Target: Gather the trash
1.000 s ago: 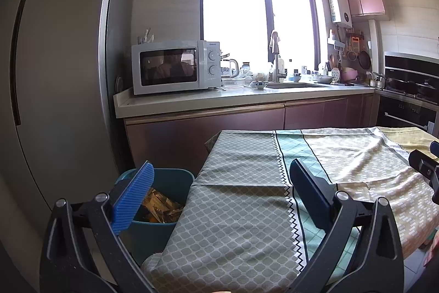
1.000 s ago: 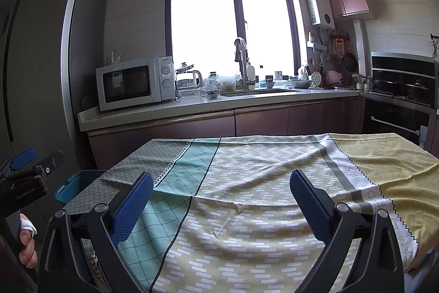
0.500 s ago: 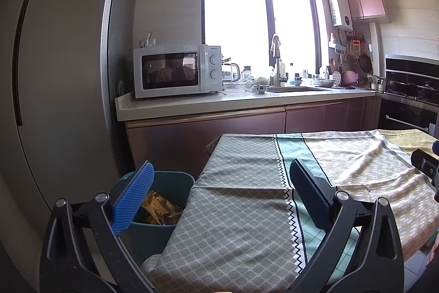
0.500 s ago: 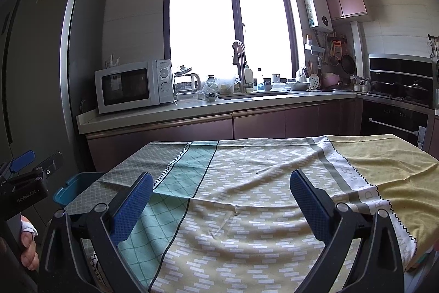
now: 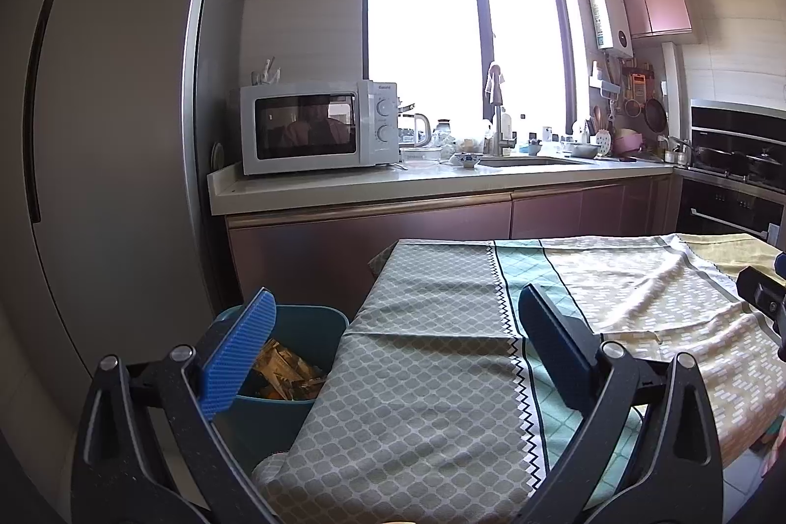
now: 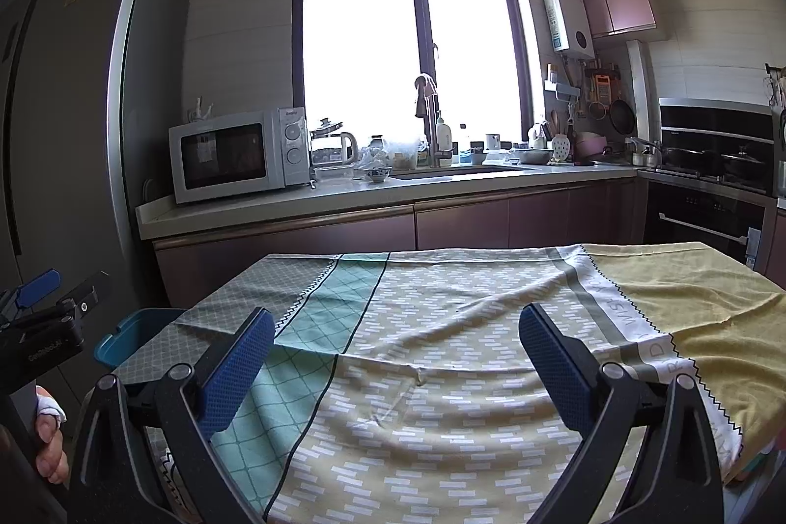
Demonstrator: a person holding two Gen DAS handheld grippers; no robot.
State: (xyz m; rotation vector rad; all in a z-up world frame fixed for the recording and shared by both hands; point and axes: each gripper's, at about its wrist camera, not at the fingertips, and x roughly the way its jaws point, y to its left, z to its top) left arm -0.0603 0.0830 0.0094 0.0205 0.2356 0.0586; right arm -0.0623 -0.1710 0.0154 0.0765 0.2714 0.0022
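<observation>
Both views are drifting only slightly since a second ago, and the left hand-held gripper (image 5: 393, 357) and right hand-held gripper (image 6: 395, 357), spread and empty, are hovering beside the bin (image 5: 314, 330) holding the trash (image 5: 282, 369), suggesting collecting is finishing, the cloth-covered surface (image 6: 466, 327) showing nothing needing picking.

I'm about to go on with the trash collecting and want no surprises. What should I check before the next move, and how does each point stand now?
1. Left gripper open and holding nothing: ok.
2. Right gripper open and holding nothing: ok.
3. Teal plastic trash bin within sight beside the table's left end, its mouth uncovered: ok. It already holds crumpled wrappers.
4. Trash left on the patterned tablecloth: none shows in either view; only wrinkles in the cloth.
5. Trash on the floor or under the table: cannot tell, hidden from both cameras.
6. Room left in the bin: cannot tell; the left finger covers part of it.
</observation>
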